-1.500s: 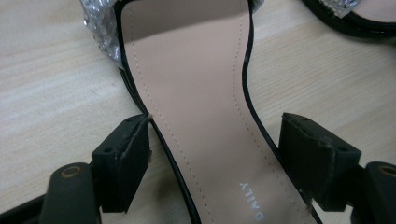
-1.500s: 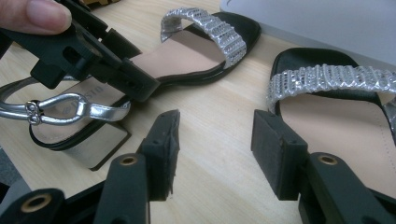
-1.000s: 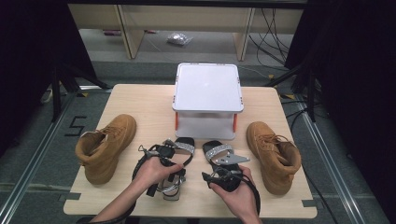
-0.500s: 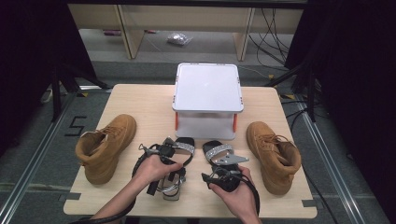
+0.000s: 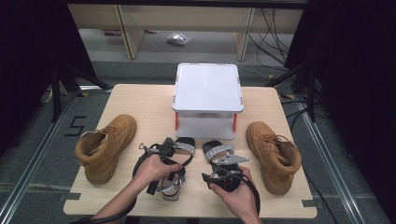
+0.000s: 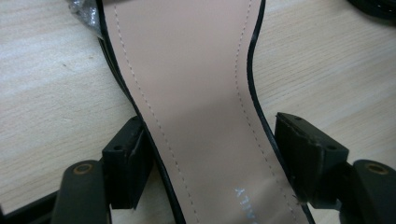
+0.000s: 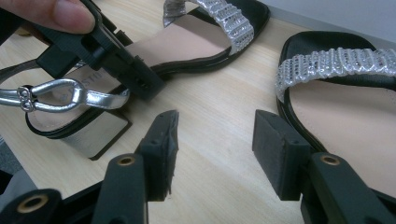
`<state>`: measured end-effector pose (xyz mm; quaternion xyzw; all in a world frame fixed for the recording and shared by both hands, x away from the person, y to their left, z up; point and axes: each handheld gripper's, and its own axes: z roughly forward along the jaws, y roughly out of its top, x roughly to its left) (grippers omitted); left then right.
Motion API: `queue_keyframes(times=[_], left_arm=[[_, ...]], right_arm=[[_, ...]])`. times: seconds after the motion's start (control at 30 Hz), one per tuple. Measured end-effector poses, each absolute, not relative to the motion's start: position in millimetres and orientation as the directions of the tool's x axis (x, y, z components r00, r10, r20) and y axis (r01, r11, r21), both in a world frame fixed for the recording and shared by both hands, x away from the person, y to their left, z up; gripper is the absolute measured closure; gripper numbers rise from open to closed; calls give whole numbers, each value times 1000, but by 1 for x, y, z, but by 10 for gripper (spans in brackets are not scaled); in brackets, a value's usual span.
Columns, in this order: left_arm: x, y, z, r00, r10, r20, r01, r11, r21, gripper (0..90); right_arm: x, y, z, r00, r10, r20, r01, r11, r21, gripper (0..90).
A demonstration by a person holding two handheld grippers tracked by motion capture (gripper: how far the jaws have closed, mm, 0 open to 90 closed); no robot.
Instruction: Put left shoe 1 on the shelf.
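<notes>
Lab: black curtains (image 5: 28, 70), floor cables (image 5: 275, 28).

Both forearms entered from the near edge of the high view and converged toward the middle. The left hand (image 5: 156, 169) was wrapped over the body of the left gripper (image 6: 210, 158), which pointed away from the person; its jaws stood apart, the pads spread to either side with a visible gap at the right-hand pad. The right hand (image 5: 232, 190) cupped the right gripper (image 7: 215, 140) from beneath. Its jaws were parted, nothing between the pads. One fingertip (image 7: 63, 13) of the left hand rested on its gripper's housing.
</notes>
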<state>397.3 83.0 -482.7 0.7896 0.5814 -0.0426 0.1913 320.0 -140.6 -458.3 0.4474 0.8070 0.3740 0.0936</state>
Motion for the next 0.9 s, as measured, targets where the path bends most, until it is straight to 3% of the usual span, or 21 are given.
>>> queue_keyframes(times=[0.27, 0.9], left_arm=[[399, 86, -479, 309, 909, -280, 942, -252, 220, 391], [405, 90, -473, 332, 907, -258, 934, -279, 222, 429]], right_arm=[[321, -142, -458, -584, 792, 179, 646, 321, 692, 510], [322, -144, -457, -587, 785, 196, 644, 306, 701, 506]])
